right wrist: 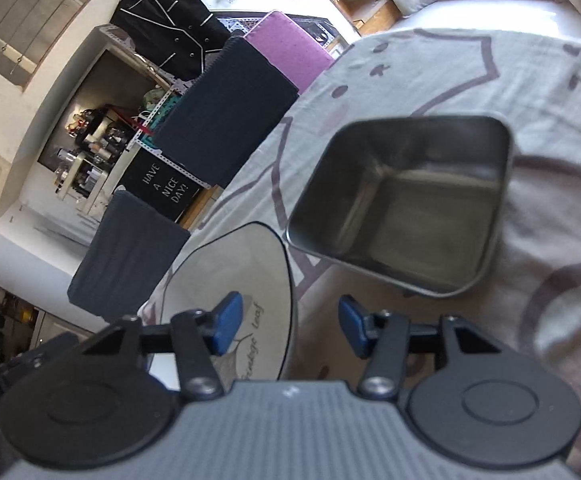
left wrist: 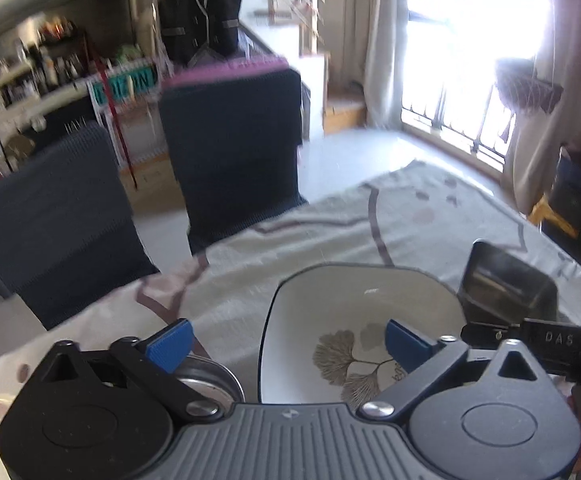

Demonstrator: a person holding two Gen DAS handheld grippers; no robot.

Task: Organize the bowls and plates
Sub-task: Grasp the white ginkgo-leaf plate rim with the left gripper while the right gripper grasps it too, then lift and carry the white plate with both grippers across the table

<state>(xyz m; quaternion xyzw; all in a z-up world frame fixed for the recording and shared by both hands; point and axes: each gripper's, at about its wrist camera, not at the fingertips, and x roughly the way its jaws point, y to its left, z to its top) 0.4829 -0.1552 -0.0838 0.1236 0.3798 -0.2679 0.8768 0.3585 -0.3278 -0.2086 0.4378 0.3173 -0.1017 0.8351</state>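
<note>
Nearest in the left wrist view, the left gripper point(left wrist: 286, 346) is spread wide and holds nothing. Its left blue pad is above a round metal dish point(left wrist: 206, 380), and its right pad is above the inside of the square white plate point(left wrist: 354, 320). I cannot tell if the pads touch either one. The plate has a dark rim and a leaf drawing, and it lies flat on the worktop point(left wrist: 290, 236), which carries a pale cloth with mauve lines. At the plate's right corner stands the square steel bowl point(left wrist: 506, 288), very near the plate, and part of the right gripper's black body is seen beside it.

In the right wrist view, the right gripper point(right wrist: 290, 326) is also open and empty. Its left pad is over the plate point(right wrist: 230, 264), its right pad over bare cloth. Just ahead, the steel bowl point(right wrist: 406, 200) stands upright and empty on the worktop point(right wrist: 470, 72), with one corner just beside the plate's edge.

Beyond the worktop stand two dark chairs point(left wrist: 230, 148), and behind them are shelves point(left wrist: 46, 76) and a bright window point(left wrist: 474, 40).
</note>
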